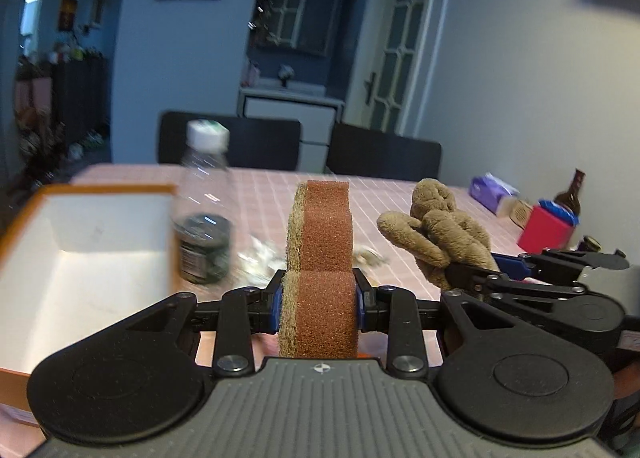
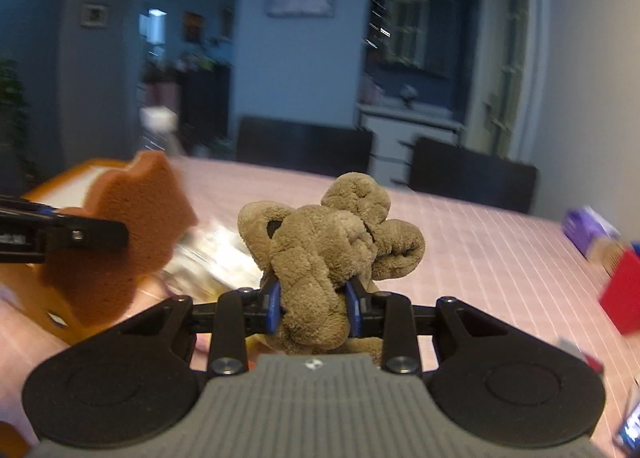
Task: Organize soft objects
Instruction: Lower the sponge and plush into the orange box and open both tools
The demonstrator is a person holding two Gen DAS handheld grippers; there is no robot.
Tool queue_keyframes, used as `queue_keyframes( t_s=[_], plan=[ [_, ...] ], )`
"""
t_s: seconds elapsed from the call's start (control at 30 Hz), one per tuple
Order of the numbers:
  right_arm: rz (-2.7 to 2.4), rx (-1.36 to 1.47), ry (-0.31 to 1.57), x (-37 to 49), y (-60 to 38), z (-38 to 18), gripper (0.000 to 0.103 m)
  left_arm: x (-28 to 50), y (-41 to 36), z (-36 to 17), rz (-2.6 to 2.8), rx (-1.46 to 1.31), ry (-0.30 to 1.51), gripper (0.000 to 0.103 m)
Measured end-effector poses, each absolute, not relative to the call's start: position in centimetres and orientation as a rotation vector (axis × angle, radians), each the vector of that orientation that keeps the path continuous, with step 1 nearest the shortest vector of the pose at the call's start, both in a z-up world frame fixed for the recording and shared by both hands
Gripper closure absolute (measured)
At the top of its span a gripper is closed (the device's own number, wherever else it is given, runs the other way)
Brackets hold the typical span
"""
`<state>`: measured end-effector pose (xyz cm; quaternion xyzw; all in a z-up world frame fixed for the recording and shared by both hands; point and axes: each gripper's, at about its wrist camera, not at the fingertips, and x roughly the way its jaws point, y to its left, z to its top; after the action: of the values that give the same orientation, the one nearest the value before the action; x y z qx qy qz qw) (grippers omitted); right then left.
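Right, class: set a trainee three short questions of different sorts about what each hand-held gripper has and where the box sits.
1. True or false: the left hand-held gripper is shut on the sponge.
2. What does the right hand-held gripper hold: A plush toy, B plastic bottle, C red box?
3. Fill in: in the left wrist view the open white box lies to the ___ of the sponge.

Key: 1 true; 2 A; 3 left.
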<state>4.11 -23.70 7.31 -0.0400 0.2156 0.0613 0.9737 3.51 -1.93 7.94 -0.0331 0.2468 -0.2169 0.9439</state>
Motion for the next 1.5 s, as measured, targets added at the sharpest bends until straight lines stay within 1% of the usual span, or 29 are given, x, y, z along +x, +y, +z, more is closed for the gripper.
queue_keyframes(
  t_s=[0.23,0.43,0.77,0.9,1.1,1.2,1.4,1.47,1.5],
  plan=[
    [0.413,-0.116,0.401,4.7,-17.3,10.7,0.072,2.7,3.7,11.5,-0.278,0.035,0.453,0.067],
    [0.573,-0.247,0.447,8.0,-10.2,11.0,0.072,5.6,7.3,12.2,-0.179,0.07,0.554,0.067],
    [0.747,-0.441,0.702,16.0,-2.0,10.3,0.071,13.2,10.9,9.4,-0.138,0.136,0.87,0.067],
    [0.785,-0.516,0.774,18.1,0.0,9.3,0.071,14.4,12.1,7.9,-0.139,0.156,0.961,0.067],
    [0.832,-0.603,0.892,20.1,1.9,7.3,0.071,14.3,12.4,5.8,-0.136,0.199,1.032,0.067],
    [0.844,-0.591,0.978,21.4,2.6,6.4,0.071,14.6,12.5,4.9,-0.144,0.217,1.085,0.067],
    [0.872,-0.554,1.056,22.5,3.5,4.7,0.07,15.5,12.9,3.8,-0.121,0.251,1.162,0.066],
    [0.87,-0.555,1.078,22.8,4.0,4.1,0.069,15.8,13.0,3.7,-0.117,0.248,1.167,0.063],
    [0.863,-0.557,1.084,23.0,4.1,3.8,0.067,15.7,13.0,3.7,-0.12,0.252,1.166,0.063]
  ],
)
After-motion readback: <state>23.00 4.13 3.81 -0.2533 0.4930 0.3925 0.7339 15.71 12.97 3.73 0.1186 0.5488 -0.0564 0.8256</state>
